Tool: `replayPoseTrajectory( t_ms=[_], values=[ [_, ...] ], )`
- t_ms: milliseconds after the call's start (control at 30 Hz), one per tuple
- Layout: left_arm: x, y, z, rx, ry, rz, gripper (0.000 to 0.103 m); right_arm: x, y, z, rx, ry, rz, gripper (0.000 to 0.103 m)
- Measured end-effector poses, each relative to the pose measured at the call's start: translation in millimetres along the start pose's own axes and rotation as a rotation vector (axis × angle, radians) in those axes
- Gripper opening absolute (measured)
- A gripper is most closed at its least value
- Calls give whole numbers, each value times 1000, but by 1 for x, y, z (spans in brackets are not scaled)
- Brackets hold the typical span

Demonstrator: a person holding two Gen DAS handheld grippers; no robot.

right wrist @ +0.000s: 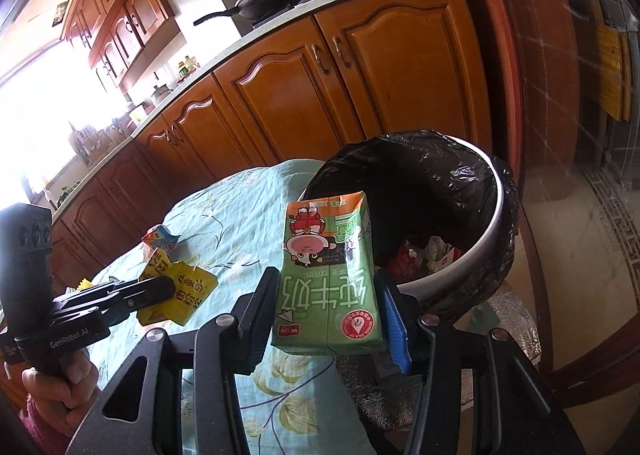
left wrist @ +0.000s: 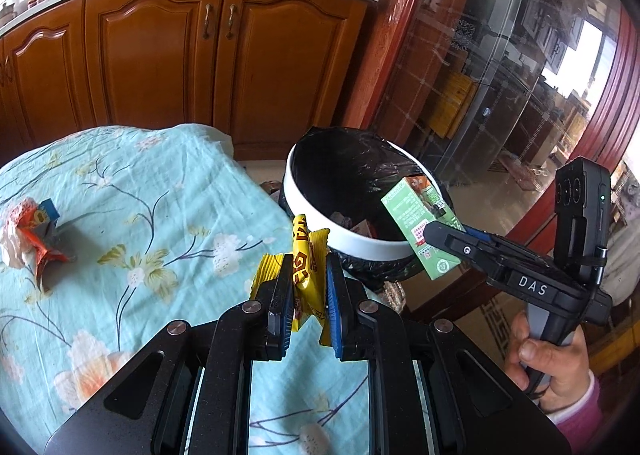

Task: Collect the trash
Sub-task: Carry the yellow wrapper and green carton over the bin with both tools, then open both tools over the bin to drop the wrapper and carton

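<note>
My left gripper is shut on a crumpled yellow snack wrapper above the table's right edge, just short of the trash bin. My right gripper is shut on a green milk carton and holds it upright in front of the bin's near rim. The bin is white, lined with a black bag, with several scraps inside. In the left wrist view the right gripper holds the carton over the bin's right rim. In the right wrist view the left gripper holds the wrapper.
The table has a light-blue floral cloth. An orange and white crumpled wrapper lies at its left side; it also shows in the right wrist view. Wooden cabinets stand behind. A glass door is to the right.
</note>
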State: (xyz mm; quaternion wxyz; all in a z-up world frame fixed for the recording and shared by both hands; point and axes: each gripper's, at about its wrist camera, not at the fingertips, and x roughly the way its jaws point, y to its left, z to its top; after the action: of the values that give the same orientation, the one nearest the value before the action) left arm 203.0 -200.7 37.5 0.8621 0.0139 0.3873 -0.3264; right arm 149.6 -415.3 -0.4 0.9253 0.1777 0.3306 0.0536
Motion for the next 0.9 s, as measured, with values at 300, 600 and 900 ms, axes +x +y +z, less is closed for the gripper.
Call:
replayPoseTrajectory(
  t_ms=[300,600,900],
  values=[
    [32,-20,38,39,-16,-16,13,4,-17,16,3,-9,-40,49],
    [74,-25,66,28,26,-23,13,13,-35,40,5,-9,-88,49],
    [98,-28,75,41,63,-12,13,31,-44,54,-5,38,-113,49]
  ],
)
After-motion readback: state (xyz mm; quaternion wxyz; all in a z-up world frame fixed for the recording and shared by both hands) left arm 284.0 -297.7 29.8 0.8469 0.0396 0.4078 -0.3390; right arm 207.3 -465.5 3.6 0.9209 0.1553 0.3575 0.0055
